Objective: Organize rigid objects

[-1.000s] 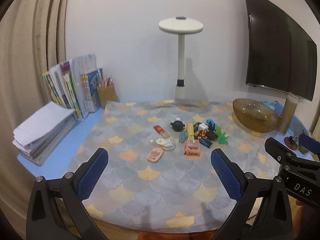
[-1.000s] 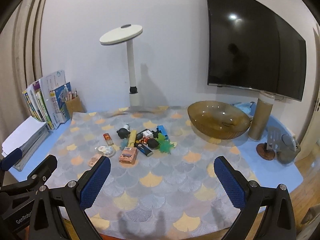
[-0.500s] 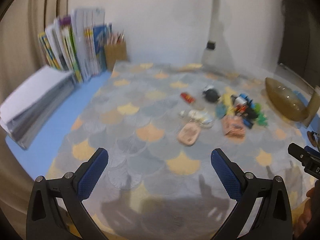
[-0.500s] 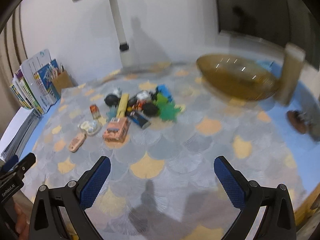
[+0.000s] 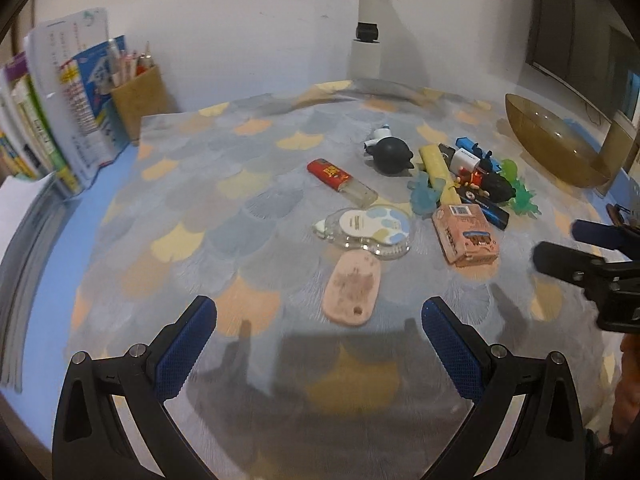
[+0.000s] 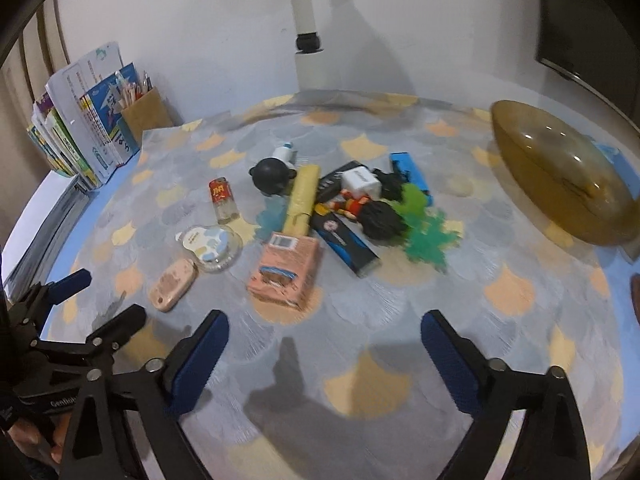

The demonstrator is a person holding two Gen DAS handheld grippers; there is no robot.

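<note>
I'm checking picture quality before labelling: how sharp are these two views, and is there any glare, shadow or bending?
Left wrist view: fisheye bends the table edge; slight motion blur; gripper shadows on the cloth. Right wrist view: softer blur on the pink box; small highlights on the amber bowl; dark vignette in the corners.

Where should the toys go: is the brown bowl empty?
Apparently empty: the brown bowl shows only its glossy amber inside, while the small objects lie beside it on the mat.

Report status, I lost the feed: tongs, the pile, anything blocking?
Both tongs, left and right, open and empty; right's jaws just narrowed. Pile of small objects untouched on cloth, amber bowl empty. Nothing blocking.
</note>
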